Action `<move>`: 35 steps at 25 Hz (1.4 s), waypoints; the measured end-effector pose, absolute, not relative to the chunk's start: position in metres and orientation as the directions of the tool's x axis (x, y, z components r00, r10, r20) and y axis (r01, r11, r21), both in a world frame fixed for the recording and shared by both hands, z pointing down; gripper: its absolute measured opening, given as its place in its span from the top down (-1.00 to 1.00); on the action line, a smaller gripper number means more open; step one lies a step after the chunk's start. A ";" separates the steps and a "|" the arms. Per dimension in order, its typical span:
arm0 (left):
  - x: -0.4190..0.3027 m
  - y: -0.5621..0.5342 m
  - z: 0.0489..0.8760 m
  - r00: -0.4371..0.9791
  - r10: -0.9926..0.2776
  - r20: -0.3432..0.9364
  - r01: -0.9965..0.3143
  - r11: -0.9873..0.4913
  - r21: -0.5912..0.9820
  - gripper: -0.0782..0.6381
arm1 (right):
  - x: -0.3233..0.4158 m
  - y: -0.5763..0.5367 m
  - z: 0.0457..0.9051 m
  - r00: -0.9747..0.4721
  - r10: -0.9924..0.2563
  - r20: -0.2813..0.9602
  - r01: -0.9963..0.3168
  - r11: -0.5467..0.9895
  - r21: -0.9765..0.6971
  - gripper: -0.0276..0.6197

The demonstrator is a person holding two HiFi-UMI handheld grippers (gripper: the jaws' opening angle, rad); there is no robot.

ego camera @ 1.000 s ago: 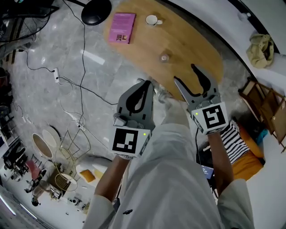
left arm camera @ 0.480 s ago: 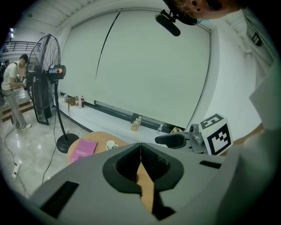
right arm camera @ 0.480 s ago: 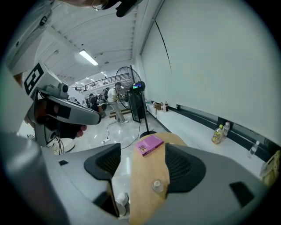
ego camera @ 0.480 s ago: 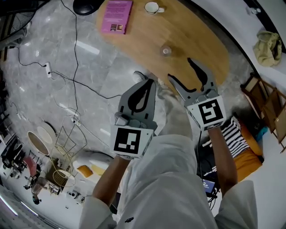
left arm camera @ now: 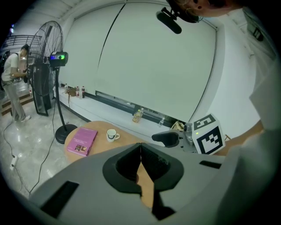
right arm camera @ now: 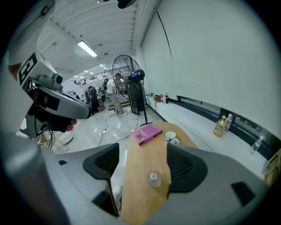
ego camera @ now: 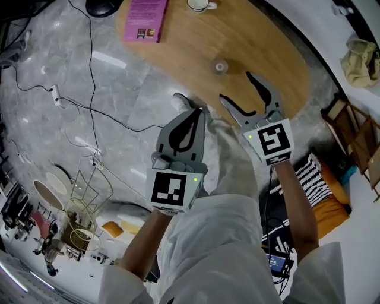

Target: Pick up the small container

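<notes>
Container (ego camera: 220,67) waits on table (ego camera: 178,44) ahead of right gripper (ego camera: 236,86), whose empty jaws have just been opening for it; left gripper (ego camera: 198,113) is pressed together

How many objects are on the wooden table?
3: pink book at the far end, white cup beside it, small container mid-table. The right claw may hide more.

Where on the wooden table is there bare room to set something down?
The table is mostly bare. Free: the wide stretch between the pink book and white cup at the far end and the small container mid-table; also the wood beyond the container toward the head view's right rim. Only the far end is crowded.
</notes>
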State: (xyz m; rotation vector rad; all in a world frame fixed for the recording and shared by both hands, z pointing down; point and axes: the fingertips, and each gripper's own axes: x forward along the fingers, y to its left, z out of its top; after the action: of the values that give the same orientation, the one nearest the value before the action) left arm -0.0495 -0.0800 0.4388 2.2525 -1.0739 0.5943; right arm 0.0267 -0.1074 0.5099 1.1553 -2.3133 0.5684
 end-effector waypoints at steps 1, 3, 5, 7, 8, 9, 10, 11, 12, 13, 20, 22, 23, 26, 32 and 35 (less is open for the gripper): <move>-0.050 -0.080 0.444 0.578 -0.547 0.605 -0.803 -0.515 0.302 0.73 | 0.027 -0.108 0.516 -0.521 -0.611 0.595 -0.817 0.558 -0.142 -0.14; -0.051 -0.080 0.453 0.577 -0.546 0.607 -0.803 -0.513 0.302 0.73 | 0.027 -0.110 0.528 -0.520 -0.605 0.603 -0.815 0.562 -0.140 -0.16; -0.052 -0.082 0.461 0.578 -0.551 0.601 -0.803 -0.514 0.301 0.73 | 0.026 -0.111 0.538 -0.519 -0.599 0.610 -0.814 0.563 -0.140 -0.16; -0.051 -0.085 0.469 0.577 -0.553 0.601 -0.805 -0.511 0.303 0.73 | 0.026 -0.113 0.549 -0.518 -0.593 0.616 -0.813 0.566 -0.139 -0.17; -0.051 -0.086 0.472 0.576 -0.552 0.603 -0.805 -0.510 0.303 0.73 | 0.026 -0.113 0.553 -0.518 -0.590 0.619 -0.811 0.568 -0.137 -0.18; -0.051 -0.086 0.476 0.575 -0.550 0.605 -0.806 -0.509 0.303 0.73 | 0.026 -0.114 0.558 -0.518 -0.587 0.622 -0.810 0.571 -0.135 -0.18; -0.051 -0.087 0.479 0.574 -0.549 0.607 -0.806 -0.509 0.302 0.73 | 0.025 -0.115 0.563 -0.518 -0.585 0.624 -0.808 0.574 -0.132 -0.18; -0.051 -0.088 0.482 0.574 -0.550 0.607 -0.807 -0.508 0.302 0.73 | 0.024 -0.116 0.567 -0.518 -0.582 0.627 -0.806 0.578 -0.129 -0.19; -0.051 -0.089 0.486 0.573 -0.550 0.608 -0.807 -0.507 0.303 0.73 | 0.023 -0.117 0.572 -0.518 -0.579 0.630 -0.803 0.582 -0.125 -0.20; -0.052 -0.091 0.489 0.572 -0.549 0.610 -0.808 -0.505 0.303 0.73 | 0.021 -0.118 0.577 -0.519 -0.575 0.632 -0.800 0.588 -0.121 -0.21; -0.058 -0.097 0.514 0.555 -0.546 0.627 -0.820 -0.486 0.303 0.73 | 0.017 -0.125 0.618 -0.515 -0.553 0.654 -0.790 0.603 -0.112 -0.28; -0.059 -0.098 0.519 0.552 -0.547 0.629 -0.822 -0.483 0.302 0.73 | 0.016 -0.127 0.629 -0.513 -0.548 0.661 -0.790 0.603 -0.113 -0.29; -0.059 -0.099 0.521 0.551 -0.547 0.631 -0.823 -0.481 0.301 0.73 | 0.015 -0.127 0.635 -0.513 -0.544 0.664 -0.788 0.605 -0.114 -0.30; -0.062 -0.103 0.528 0.545 -0.546 0.636 -0.827 -0.475 0.301 0.73 | 0.012 -0.128 0.653 -0.512 -0.531 0.675 -0.783 0.612 -0.114 -0.31; -0.069 -0.107 0.547 0.536 -0.544 0.646 -0.832 -0.469 0.297 0.73 | 0.009 -0.131 0.683 -0.495 -0.527 0.691 -0.786 0.611 -0.097 -0.32; -0.069 -0.107 0.556 0.536 -0.542 0.647 -0.833 -0.465 0.300 0.73 | 0.010 -0.133 0.700 -0.485 -0.523 0.701 -0.783 0.616 -0.082 -0.32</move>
State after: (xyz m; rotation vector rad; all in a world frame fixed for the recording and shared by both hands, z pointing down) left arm -0.0692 -0.1067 0.5557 2.1771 -1.1075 0.6333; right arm 0.0097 -0.1330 0.6999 1.0213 -2.1974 0.5247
